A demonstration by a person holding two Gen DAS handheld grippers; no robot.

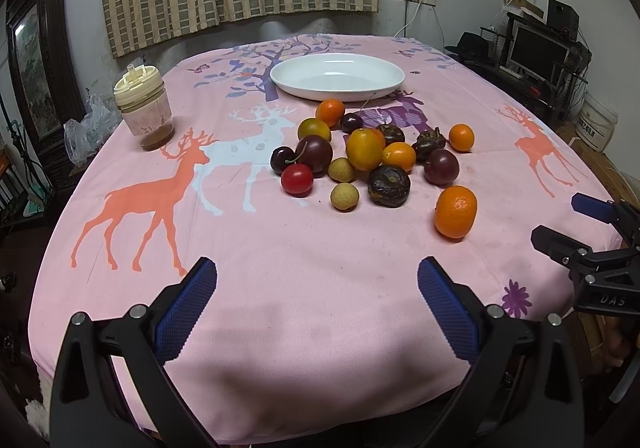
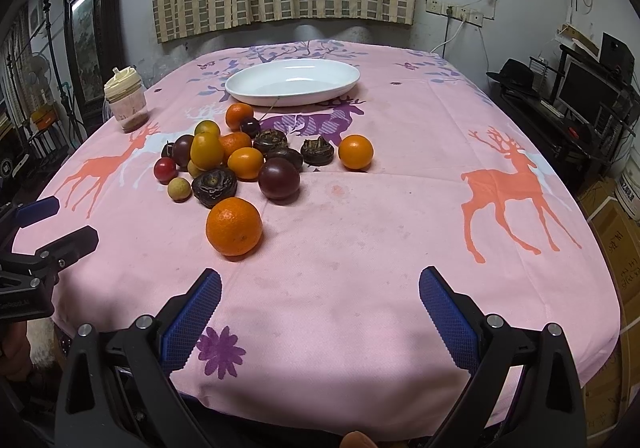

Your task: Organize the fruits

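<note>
A pile of small fruits lies mid-table: oranges, dark plums, cherries, yellow longans and dark wrinkled fruits. The nearest orange [image 1: 456, 211] [image 2: 234, 226] lies apart at the front of the pile. A white oval dish [image 1: 337, 76] [image 2: 292, 82] stands empty behind the pile. My left gripper [image 1: 316, 284] is open and empty above the near table edge; it also shows in the right wrist view [image 2: 56, 222]. My right gripper [image 2: 320, 288] is open and empty, close to the nearest orange; it also shows in the left wrist view [image 1: 568, 222].
A jar with a cream lid [image 1: 144, 108] [image 2: 125, 104] stands at the far left of the pink deer-print tablecloth [image 1: 280, 288]. A dark framed picture [image 1: 36, 60] stands left of the table. A desk with a monitor [image 1: 536, 52] stands to the right.
</note>
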